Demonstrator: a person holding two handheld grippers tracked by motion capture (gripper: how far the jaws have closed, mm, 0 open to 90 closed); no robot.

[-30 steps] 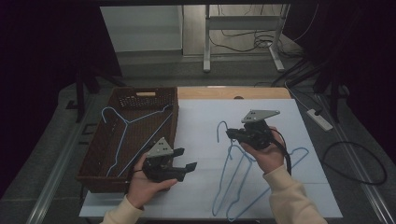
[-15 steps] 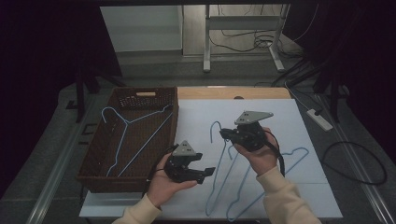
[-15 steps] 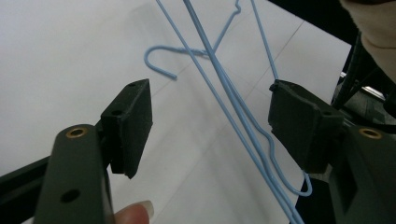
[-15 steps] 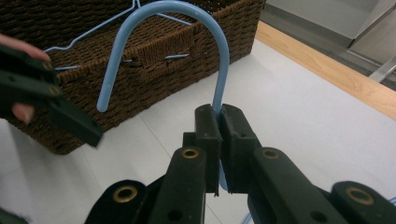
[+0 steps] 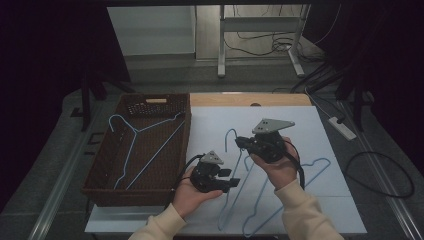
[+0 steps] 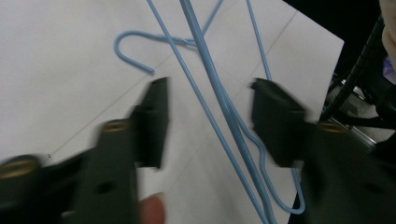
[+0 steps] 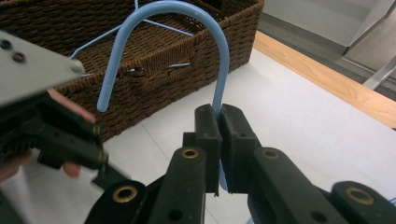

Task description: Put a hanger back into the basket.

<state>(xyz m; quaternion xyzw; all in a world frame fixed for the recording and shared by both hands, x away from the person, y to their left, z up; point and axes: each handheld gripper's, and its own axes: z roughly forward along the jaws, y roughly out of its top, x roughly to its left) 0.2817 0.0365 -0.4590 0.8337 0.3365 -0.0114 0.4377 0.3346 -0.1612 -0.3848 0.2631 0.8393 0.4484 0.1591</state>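
**Hanger transfer to basket: second hanger gripped, one or more left on tabletop**

Right claw [image 7: 219, 140] clamped tight on the neck of a blue wire hanger [image 7: 163, 28], just below the hook; hook curving up above the pads in the right gripper view. Same claw [image 5: 245, 142] seen from above, held over the white tabletop [image 5: 320, 130], hook [image 5: 230, 137] sticking out to its left.

Left claw [image 6: 208, 116] half open, jaws just been closing, pads not yet touching anything. Blue wires of the hangers running between the two jaws, lying on the white surface; second hook [image 6: 135, 46] visible farther off. From above, left claw [image 5: 231, 181] low over the tabletop, at the lower wires of the tangle [image 5: 260, 200].

Wicker basket [image 5: 100, 190] at the left edge of the tabletop, one blue hanger [image 5: 135, 150] already lying inside.

Progress, judged: one hanger delivered; at least two overlapping on the tabletop, exact count not readable from the crossing wires. Held hanger not yet freed from the others. Left to do: probably pin or part the lower wires with the left claw, lift the gripped hanger clear, carry to basket, repeat for the rest. Roughly a third done.
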